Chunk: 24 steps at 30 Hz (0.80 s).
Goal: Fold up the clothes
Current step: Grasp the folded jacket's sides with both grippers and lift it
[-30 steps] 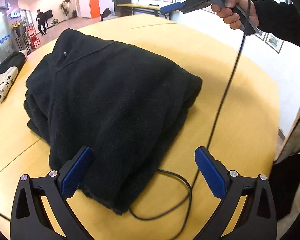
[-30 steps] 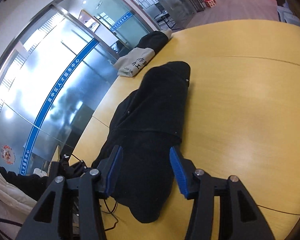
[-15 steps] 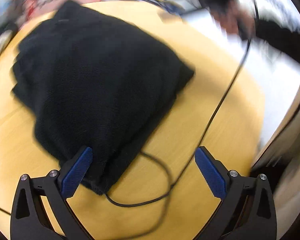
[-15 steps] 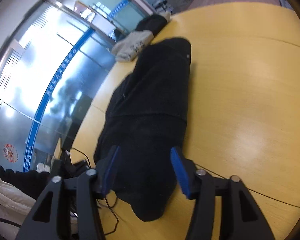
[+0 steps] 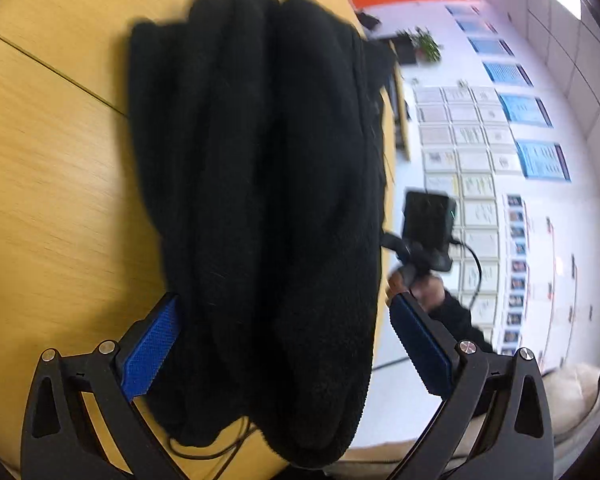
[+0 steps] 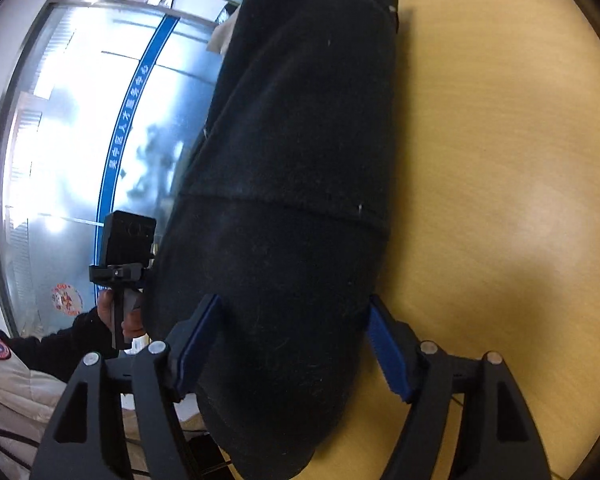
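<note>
A folded black fleece garment [image 5: 268, 184] lies on the yellow wooden table [image 5: 48, 184]; it also fills the right wrist view [image 6: 292, 184]. My left gripper [image 5: 284, 344] is open, its blue pads straddling the garment's near end from one side. My right gripper [image 6: 296, 348] is open and straddles the same bundle from the opposite side. Each gripper shows in the other's view: the right one [image 5: 424, 236] beyond the table edge, the left one [image 6: 124, 264] at the left. Whether the pads touch the cloth is unclear.
A thin black cable [image 5: 216, 448] lies under the garment's near end. The table edge [image 5: 388, 200] runs along the garment's right side. A light folded garment [image 6: 224, 36] sits farther back. A glass wall [image 6: 80, 120] stands beyond the table.
Both grippers have rolled onto their sides and moved in on the bundle, which now sits between each pair of open pads. The right gripper opened wider. The garment looks more bunched.
</note>
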### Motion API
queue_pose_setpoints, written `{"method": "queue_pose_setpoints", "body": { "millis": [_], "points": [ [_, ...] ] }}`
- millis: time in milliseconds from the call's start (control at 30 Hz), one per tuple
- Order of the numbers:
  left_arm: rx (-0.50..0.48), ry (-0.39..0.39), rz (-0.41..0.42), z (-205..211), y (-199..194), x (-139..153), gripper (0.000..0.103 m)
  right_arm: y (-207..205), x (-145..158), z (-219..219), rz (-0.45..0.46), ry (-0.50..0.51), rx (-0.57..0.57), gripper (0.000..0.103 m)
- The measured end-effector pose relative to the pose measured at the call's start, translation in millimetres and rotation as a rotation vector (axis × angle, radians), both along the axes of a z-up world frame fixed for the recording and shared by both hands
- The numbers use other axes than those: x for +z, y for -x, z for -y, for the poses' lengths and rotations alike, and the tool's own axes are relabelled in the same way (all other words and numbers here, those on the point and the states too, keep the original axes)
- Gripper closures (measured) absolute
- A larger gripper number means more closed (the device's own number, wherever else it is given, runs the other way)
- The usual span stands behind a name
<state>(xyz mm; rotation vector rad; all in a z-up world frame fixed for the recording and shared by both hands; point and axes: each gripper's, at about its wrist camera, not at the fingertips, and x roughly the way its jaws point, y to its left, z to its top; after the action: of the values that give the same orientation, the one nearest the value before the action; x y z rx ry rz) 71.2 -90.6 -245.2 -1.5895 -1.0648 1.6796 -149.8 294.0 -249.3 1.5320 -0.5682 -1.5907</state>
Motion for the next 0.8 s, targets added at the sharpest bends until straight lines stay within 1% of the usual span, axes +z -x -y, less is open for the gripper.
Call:
{"method": "queue_pose_setpoints", "body": {
  "millis": [200, 333, 433, 500, 567, 600, 633, 667, 733, 800],
  "points": [
    [0.009, -0.021, 0.027, 14.3, -0.6, 2.2, 0.0, -2.9, -9.7, 4.5, 0.026, 0.017, -0.003, 0.023],
    [0.015, -0.035, 0.045, 23.8, -1.0, 3.7, 0.0, 1.8, -16.1, 13.6, 0.012, 0.019, -0.003, 0.022],
    [0.019, -0.045, 0.059, 30.9, -1.3, 4.8, 0.0, 3.0, -19.7, 19.7, 0.032, 0.055, -0.009, 0.021],
    [0.018, -0.049, 0.064, 34.1, 0.6, 5.6, 0.0, 2.3, -20.2, 26.3, 0.035, 0.055, 0.011, 0.021],
    [0.008, -0.046, 0.059, 34.2, 6.8, 6.6, 0.0, 1.2, -22.3, 32.9, 0.048, 0.051, 0.026, 0.028],
    [0.003, -0.045, 0.057, 34.2, 9.9, 7.0, 0.0, -0.9, -22.6, 36.3, 0.052, 0.033, 0.022, 0.037],
    [-0.001, -0.044, 0.055, 34.3, 13.0, 7.5, 0.0, -3.4, -22.6, 39.6, 0.053, 0.012, 0.014, 0.044],
    [-0.006, -0.042, 0.052, 34.3, 16.1, 8.0, 0.001, -6.0, -22.5, 43.0, 0.055, -0.01, 0.007, 0.045],
    [-0.008, -0.038, 0.056, 37.5, 20.1, 7.8, 0.004, -14.7, -17.8, 49.5, 0.036, -0.049, -0.012, 0.053],
    [0.007, -0.03, 0.076, 47.2, 19.2, 5.5, 0.028, -26.8, -10.4, 56.4, 0.004, -0.08, -0.032, 0.057]
  ]
}}
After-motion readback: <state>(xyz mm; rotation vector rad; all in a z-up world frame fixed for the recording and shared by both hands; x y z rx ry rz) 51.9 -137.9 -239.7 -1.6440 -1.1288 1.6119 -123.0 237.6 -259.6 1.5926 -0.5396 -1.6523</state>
